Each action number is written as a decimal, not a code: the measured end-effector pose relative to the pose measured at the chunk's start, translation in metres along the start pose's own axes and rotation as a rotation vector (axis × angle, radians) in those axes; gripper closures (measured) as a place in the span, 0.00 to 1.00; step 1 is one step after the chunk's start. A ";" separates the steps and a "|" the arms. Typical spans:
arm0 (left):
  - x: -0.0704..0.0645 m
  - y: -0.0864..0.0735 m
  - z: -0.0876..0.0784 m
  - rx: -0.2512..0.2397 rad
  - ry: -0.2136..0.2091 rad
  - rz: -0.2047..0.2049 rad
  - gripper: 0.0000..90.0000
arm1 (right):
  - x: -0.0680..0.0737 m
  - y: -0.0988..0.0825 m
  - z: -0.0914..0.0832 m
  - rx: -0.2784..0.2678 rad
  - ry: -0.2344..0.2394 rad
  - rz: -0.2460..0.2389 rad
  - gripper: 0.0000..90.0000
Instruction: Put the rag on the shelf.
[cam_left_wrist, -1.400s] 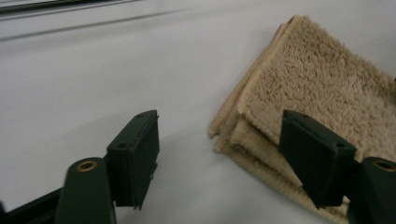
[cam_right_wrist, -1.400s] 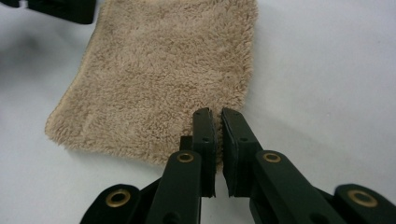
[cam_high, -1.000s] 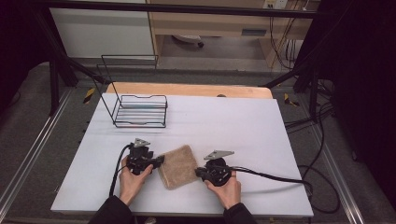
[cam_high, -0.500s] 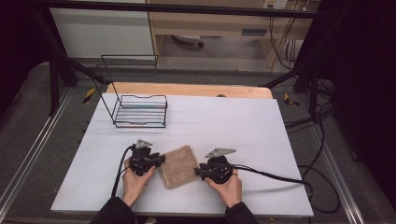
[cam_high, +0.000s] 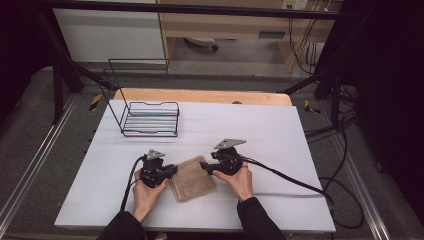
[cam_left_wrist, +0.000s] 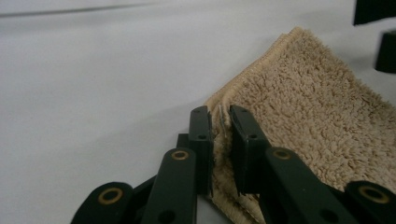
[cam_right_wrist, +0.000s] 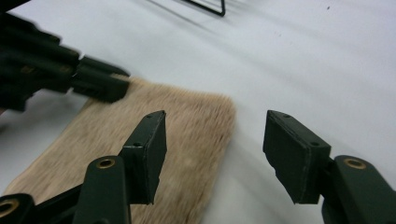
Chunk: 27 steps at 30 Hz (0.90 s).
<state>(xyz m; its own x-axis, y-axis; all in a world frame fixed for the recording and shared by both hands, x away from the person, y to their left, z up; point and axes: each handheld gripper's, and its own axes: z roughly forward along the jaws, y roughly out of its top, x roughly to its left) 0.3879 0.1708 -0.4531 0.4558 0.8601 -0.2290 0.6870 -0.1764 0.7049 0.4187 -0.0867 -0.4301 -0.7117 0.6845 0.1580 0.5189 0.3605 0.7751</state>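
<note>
Nearest the person, two dark sleeves come in from the bottom edge of the high view, each hand wrapped round a black gripper. The left gripper (cam_high: 172, 170) has its jaws pinched together on the left edge of a tan folded towel (cam_high: 193, 178); in the left gripper view the two black jaws (cam_left_wrist: 220, 140) clamp a thin fold of the towel's (cam_left_wrist: 317, 121) hemmed border between them. The right gripper (cam_high: 204, 166) sits at the towel's far right corner with its jaws spread wide; in the right gripper view (cam_right_wrist: 212, 154) one jaw hangs over the towel (cam_right_wrist: 187, 140) and the other over bare table beside it, gripping nothing, while the left gripper's jaws (cam_right_wrist: 100, 84) show at the towel's opposite edge. The towel lies flat on the white table (cam_high: 260, 130), between the two hands, near the front. A black cable (cam_high: 290, 177) trails rightward from the right gripper. Farther back and to the left stands a black wire rack (cam_high: 150, 117), well apart from the towel. Beyond the white surface runs a wooden board edge (cam_high: 200, 95).
</note>
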 end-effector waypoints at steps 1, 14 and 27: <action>0.000 0.000 0.000 0.000 -0.002 0.006 0.88 | -0.001 0.004 0.004 0.003 -0.005 0.006 0.44; 0.000 0.000 0.000 0.000 -0.001 0.035 0.88 | -0.013 0.006 0.034 0.093 0.026 0.024 0.69; 0.002 0.000 0.000 0.000 -0.013 0.029 0.88 | -0.015 0.006 0.039 0.134 0.082 0.105 0.87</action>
<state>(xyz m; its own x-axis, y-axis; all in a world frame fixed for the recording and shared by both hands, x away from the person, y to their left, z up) 0.3889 0.1720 -0.4537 0.4827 0.8483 -0.2176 0.6737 -0.2009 0.7112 0.4507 -0.0702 -0.4513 -0.6837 0.6710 0.2868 0.6467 0.3749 0.6642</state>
